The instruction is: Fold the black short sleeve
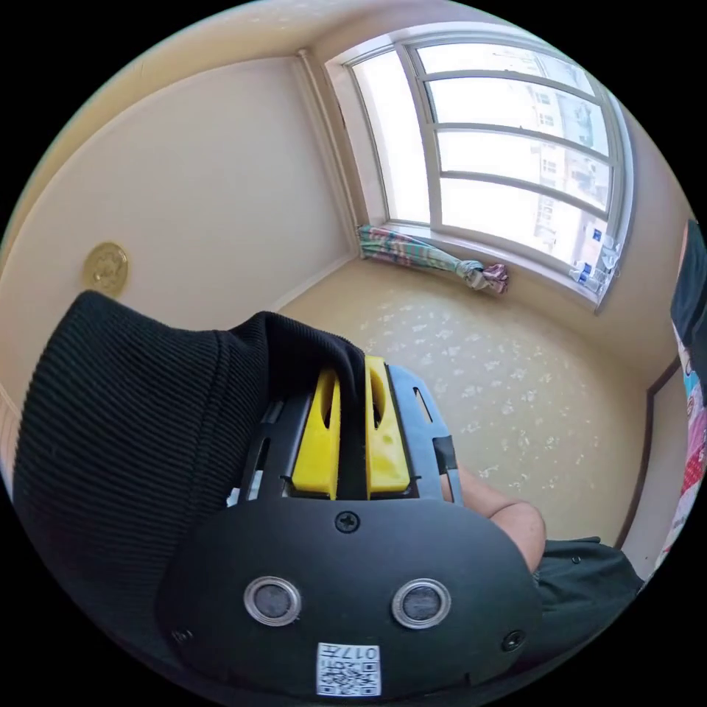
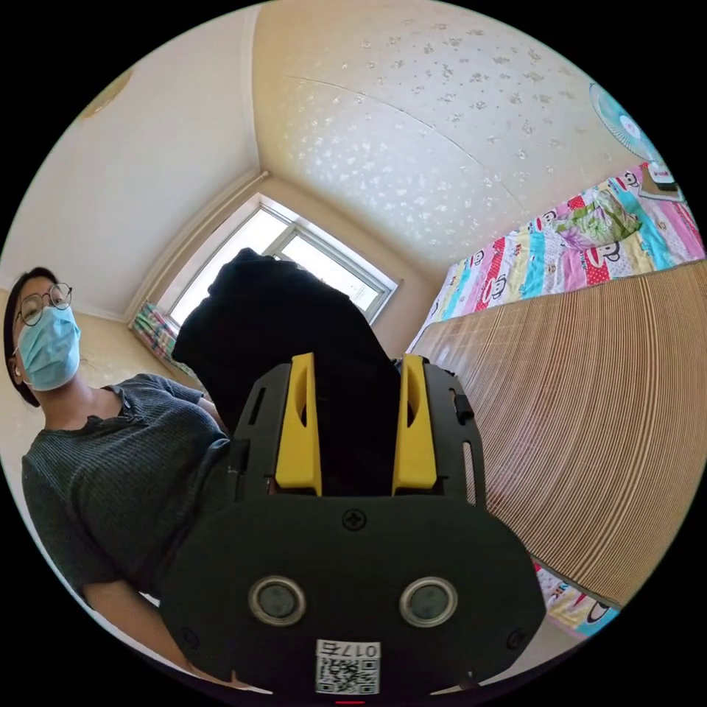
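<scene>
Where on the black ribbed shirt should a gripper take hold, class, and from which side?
Grip a folded edge of the black shirt, jaws straddling it from the open side. The left gripper pinches such a thin ridge; the right gripper has a thicker bunch between wider jaws, probably less secure.

My left gripper [image 1: 352,398] had its two yellow jaws closed tight on a fold of the black short sleeve [image 1: 140,442]. The ribbed fabric was draped over the jaw tips and hung off to one side. Beyond it I saw a window [image 1: 508,147], a bundled patterned curtain [image 1: 427,258] at its sill, and a round gold ornament [image 1: 105,268] on the wall.
</scene>
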A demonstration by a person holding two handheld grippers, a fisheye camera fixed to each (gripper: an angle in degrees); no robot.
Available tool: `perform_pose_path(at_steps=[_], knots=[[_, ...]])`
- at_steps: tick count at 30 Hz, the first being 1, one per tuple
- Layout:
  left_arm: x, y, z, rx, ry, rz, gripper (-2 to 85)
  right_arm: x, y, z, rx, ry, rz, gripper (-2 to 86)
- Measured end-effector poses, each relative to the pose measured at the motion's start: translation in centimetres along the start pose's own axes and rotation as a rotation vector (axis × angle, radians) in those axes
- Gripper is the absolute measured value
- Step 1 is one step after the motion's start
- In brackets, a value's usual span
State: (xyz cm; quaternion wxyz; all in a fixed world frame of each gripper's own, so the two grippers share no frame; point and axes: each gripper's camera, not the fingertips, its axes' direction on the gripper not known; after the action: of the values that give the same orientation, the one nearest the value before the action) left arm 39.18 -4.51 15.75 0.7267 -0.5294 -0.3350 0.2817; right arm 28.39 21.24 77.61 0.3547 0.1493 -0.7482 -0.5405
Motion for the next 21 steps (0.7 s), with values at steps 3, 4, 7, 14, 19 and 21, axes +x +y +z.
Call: perform_pose_path(at_steps=[3, 4, 7, 14, 19, 21], knots=[[-3.0, 2.1, 1.2, 0.019, 0.052, -0.063, 5.2, 0.2, -0.8, 2.2, -0.040, -0.027, -0.100, 16.9], [-3.6, 2.5, 1.4, 0.022, 0.062, -0.074, 5.2, 0.2, -1.0, 2.7, -0.055, -0.031, -0.123, 17.2], [-6.3, 4.8, 2.1, 0.046, 0.115, -0.114, 5.2, 0.0, -1.3, 5.7, -0.105, 0.001, -0.231, 18.1], [-11.1, 8.5, 1.4, 0.044, 0.056, -0.220, 5.2, -0.3, -2.0, 9.7, -0.196, -0.123, -0.262, 3.3], [-12.2, 8.7, 1.3, -0.273, -0.315, -0.422, 5.3, -3.0, -2.4, 4.0, 0.017, 0.256, -0.181, 2.0], [-13.0, 9.8, 0.9, -0.432, -0.561, -0.582, 5.3, -6.3, -2.5, 0.8, 0.154, 0.511, -0.162, 1.7]])
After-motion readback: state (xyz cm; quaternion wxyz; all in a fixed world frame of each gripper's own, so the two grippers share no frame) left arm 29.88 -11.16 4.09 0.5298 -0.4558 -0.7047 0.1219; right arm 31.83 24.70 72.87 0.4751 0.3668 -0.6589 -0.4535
